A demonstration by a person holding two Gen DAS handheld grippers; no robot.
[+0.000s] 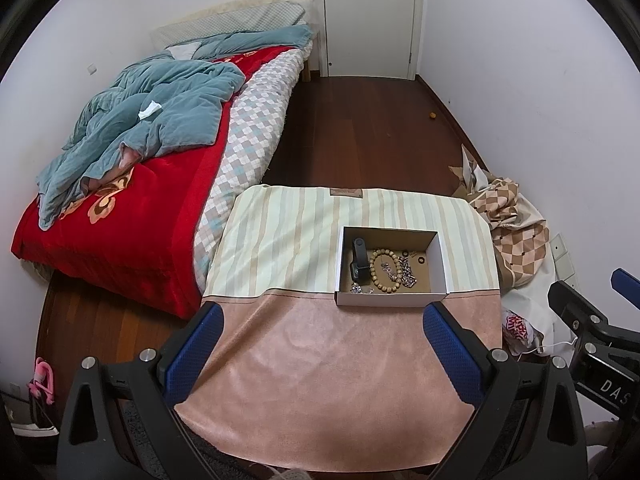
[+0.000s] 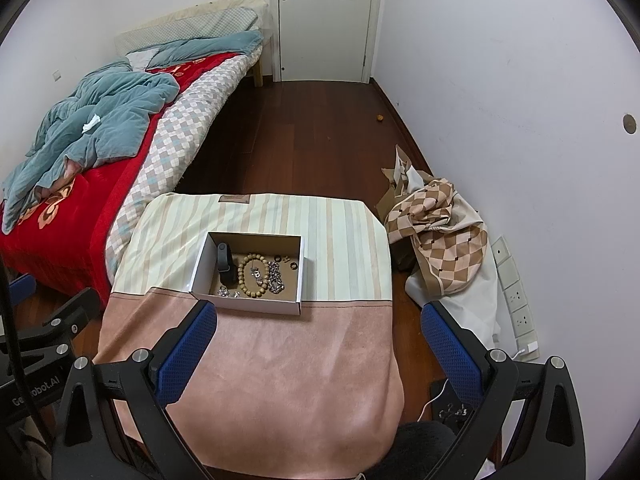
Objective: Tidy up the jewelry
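Left tongs (image 1: 322,354) and right tongs (image 2: 318,354) hover spread, empty, short of the box (image 2: 244,302) — approach the bead bracelet (image 2: 253,276) squarely, pinching gently.

Shallow white cardboard box (image 2: 248,304) on cloth-covered table (image 2: 280,360); inside, wooden bead bracelet (image 2: 253,276) right of black smartwatch (image 2: 226,266); red-blanketed bed (image 2: 60,232) left.

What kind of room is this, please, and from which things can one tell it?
Most likely a bedroom in a home: an unmade bed with a rumpled teal quilt, a closed white door, and a cloth-covered table.
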